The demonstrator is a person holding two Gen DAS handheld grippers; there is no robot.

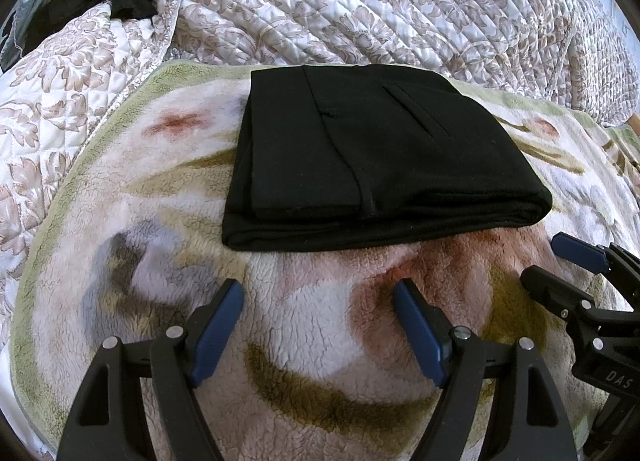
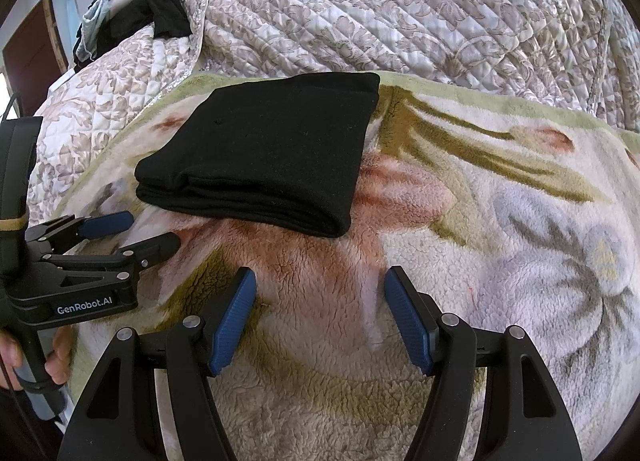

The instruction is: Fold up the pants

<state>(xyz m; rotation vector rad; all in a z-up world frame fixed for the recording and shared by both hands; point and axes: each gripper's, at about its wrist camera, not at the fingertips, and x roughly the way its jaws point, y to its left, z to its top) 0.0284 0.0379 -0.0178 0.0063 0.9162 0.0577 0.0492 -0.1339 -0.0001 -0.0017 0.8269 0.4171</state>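
Note:
Black pants (image 1: 372, 157) lie folded into a thick rectangle on a fleece blanket (image 1: 304, 325), a slit pocket showing on top. In the right wrist view the same pants (image 2: 272, 157) sit up and left of centre. My left gripper (image 1: 320, 293) hovers open just in front of the fold's near edge, nothing between its blue pads. My right gripper (image 2: 320, 281) is open too, over bare fleece near the bundle's right corner. Each gripper shows in the other's view: the right gripper (image 1: 560, 261) at the right edge, the left gripper (image 2: 150, 231) at the left, held by a hand (image 2: 56, 357).
A quilted floral bedspread (image 1: 360, 1) rises behind the blanket. Dark clothes (image 2: 160, 9) are heaped at the back left, by a wooden frame. The fleece blanket (image 2: 500, 221) stretches on to the right of the pants.

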